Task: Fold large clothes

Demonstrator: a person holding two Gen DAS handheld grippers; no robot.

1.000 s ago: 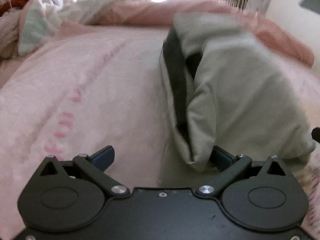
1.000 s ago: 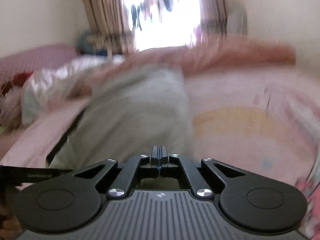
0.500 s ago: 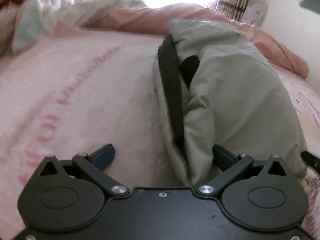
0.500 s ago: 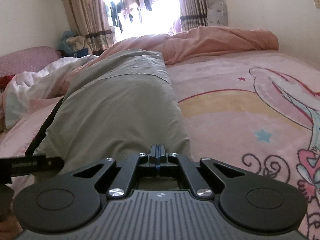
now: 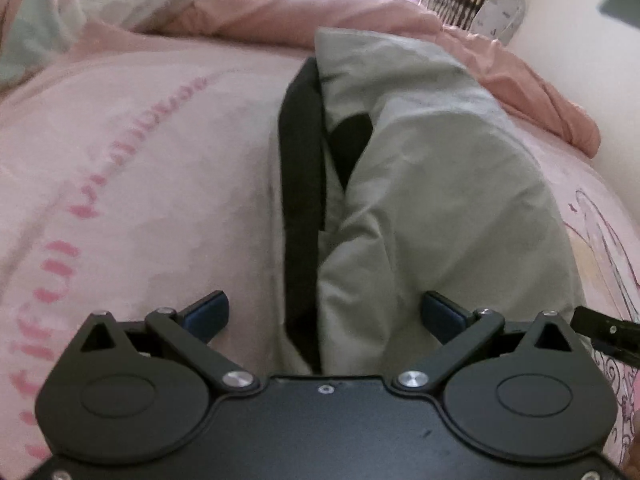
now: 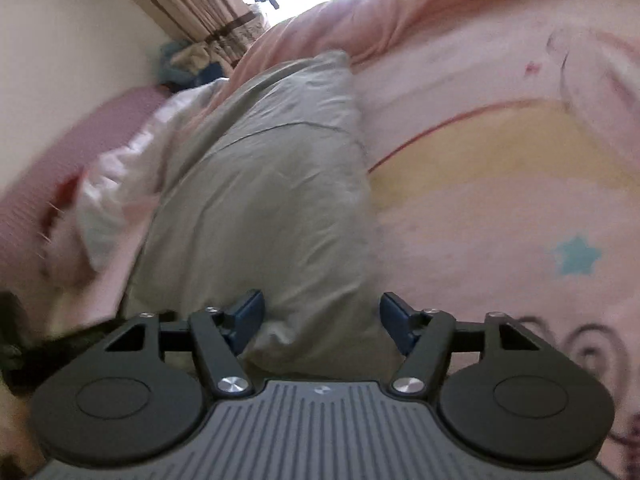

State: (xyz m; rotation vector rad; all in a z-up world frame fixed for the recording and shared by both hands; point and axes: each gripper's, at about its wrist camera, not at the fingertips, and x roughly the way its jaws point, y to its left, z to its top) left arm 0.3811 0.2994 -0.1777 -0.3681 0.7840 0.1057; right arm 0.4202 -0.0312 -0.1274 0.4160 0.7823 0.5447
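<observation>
While right tongs point(image 6: 320, 316) open, left tongs point(image 5: 325, 312) wide; soft grey garment point(image 5: 440, 184) folded, unpinched.

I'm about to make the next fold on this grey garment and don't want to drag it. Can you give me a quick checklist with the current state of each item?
1. Right claw free of the cloth: ok, jaws opening, pads not pressing, though the grey garment lies between them.
2. Left claw free: ok, jaws wide, the garment's near end between them.
3. Garment lying folded lengthwise on the pink bedspread: ok.
4. Black lining tucked in: not ok, it shows along the left edge.
5. Far end squared up: cannot tell, it sits against the bunched pink quilt.
</observation>
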